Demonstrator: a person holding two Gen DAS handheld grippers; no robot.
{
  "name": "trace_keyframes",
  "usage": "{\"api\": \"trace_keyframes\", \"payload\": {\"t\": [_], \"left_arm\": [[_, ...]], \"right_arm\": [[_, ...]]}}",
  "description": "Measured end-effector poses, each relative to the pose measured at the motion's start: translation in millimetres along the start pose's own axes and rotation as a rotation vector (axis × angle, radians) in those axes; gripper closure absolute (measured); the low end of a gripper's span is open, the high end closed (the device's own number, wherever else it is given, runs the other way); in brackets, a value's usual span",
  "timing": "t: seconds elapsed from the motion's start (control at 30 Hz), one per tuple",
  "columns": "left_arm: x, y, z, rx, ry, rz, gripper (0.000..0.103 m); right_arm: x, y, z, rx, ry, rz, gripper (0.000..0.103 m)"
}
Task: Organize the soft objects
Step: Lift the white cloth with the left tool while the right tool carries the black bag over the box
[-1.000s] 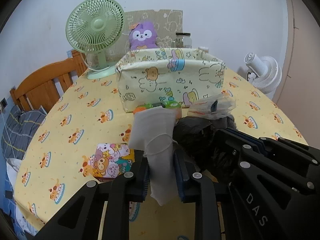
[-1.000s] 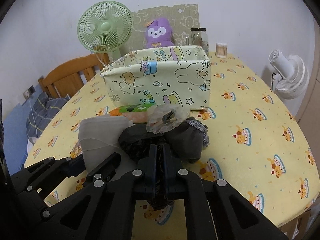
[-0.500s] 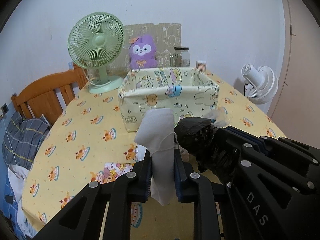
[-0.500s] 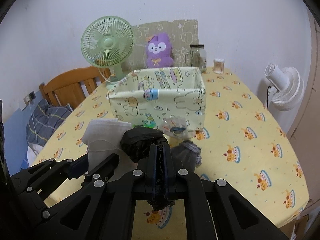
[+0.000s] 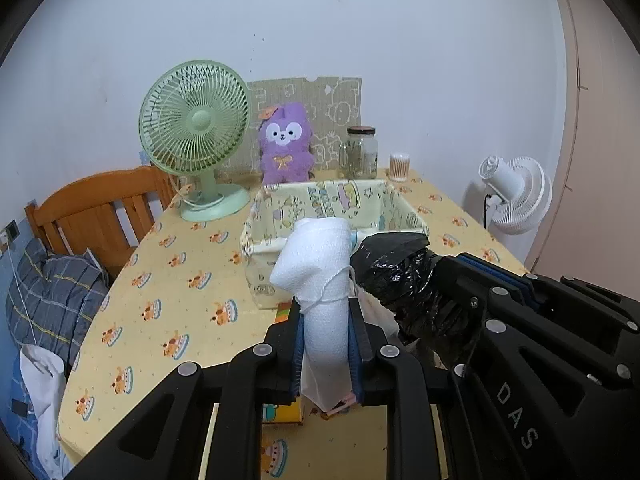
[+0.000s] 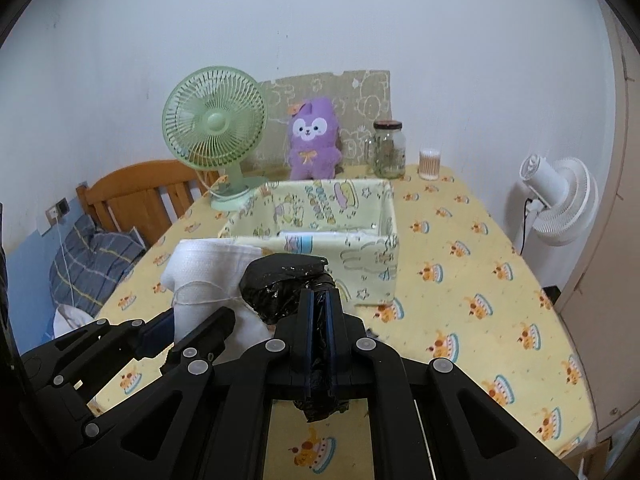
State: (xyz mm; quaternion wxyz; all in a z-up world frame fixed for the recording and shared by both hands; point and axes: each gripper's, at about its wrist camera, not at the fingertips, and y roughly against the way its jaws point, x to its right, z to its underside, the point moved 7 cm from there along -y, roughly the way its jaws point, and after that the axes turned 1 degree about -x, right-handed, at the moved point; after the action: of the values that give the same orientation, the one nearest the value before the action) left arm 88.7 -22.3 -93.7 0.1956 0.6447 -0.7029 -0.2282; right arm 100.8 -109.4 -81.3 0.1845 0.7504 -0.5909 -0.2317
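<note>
My left gripper [image 5: 325, 312] is shut on a white folded cloth [image 5: 316, 256] with a thin string around it, held up above the table. Beside it on the right, my right gripper [image 6: 319, 304] is shut on a crumpled black plastic bag [image 6: 285, 284]. Both held things hang in the air in front of the open fabric storage box [image 6: 384, 216] printed with cartoon animals, which stands mid-table. In the left wrist view the black plastic bag [image 5: 396, 268] sits just right of the cloth; in the right wrist view the white cloth [image 6: 204, 268] shows at the left.
A green desk fan [image 5: 194, 132], a purple plush toy [image 5: 285, 144], a glass jar [image 5: 363, 152] and a cotton swab pot [image 5: 399, 167] line the table's far edge. A wooden chair [image 5: 100, 216] stands left, a white floor fan [image 6: 560, 204] right. Small items lie under the grippers.
Both grippers rose together off the table, lifting the white cloth and the black bag. The box now appears lower and its inside shows.
</note>
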Motion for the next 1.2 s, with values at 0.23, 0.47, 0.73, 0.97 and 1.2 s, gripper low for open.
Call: {"api": "trace_keyframes", "payload": {"t": [0.23, 0.47, 0.73, 0.97, 1.2], "left_arm": [[1.7, 0.2, -14.8, 0.015, 0.008, 0.002, 0.086], [2.7, -2.9, -24.8, 0.027, 0.008, 0.007, 0.086], [0.6, -14.8, -35.2, 0.029, 0.022, 0.003, 0.086], [-4.1, -31.8, -52.2, 0.043, 0.032, -0.003, 0.086], [-10.4, -52.4, -63.0, 0.034, 0.032, -0.013, 0.086]], "right_arm": [[5.5, 4.5, -14.6, 0.016, -0.011, 0.013, 0.095], [10.3, 4.0, -25.7, 0.034, -0.021, 0.034, 0.095], [12.7, -6.7, -36.0, 0.04, -0.023, 0.048, 0.095], [14.7, -23.0, -53.0, 0.059, -0.026, 0.049, 0.095], [16.6, -44.7, -67.3, 0.059, -0.017, 0.047, 0.095]]}}
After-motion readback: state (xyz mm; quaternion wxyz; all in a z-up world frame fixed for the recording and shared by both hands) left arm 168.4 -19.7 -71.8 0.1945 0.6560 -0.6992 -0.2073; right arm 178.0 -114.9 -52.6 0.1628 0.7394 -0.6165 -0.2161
